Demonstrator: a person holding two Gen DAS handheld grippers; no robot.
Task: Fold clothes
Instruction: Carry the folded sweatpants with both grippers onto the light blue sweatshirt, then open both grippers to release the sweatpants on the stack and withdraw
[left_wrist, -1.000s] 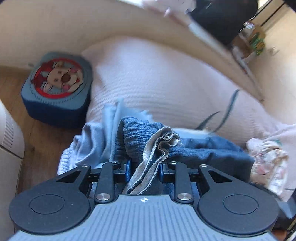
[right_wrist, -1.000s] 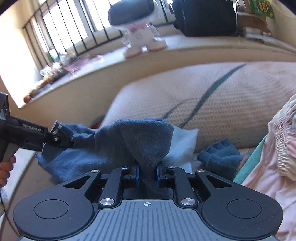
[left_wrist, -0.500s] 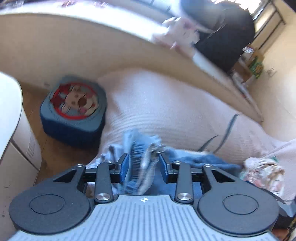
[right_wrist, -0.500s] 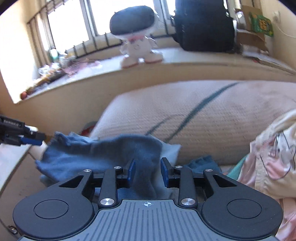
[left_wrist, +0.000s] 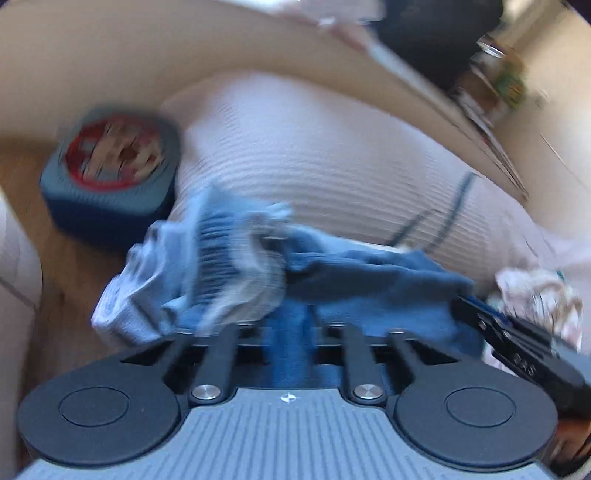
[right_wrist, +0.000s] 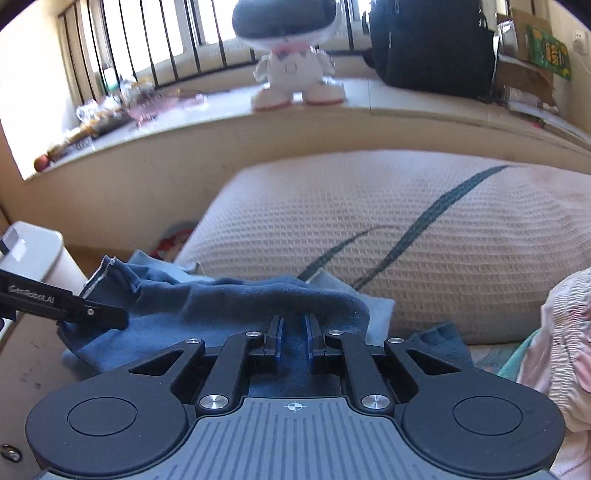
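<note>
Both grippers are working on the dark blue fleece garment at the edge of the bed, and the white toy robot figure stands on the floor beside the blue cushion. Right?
One detail is off. The right wrist view shows the white toy robot figure standing on the window ledge, not on the floor. The rest holds: both the left gripper and the right gripper are on the dark blue fleece garment.

The garment lies before the pillow, seemingly beside a cushion.
</note>
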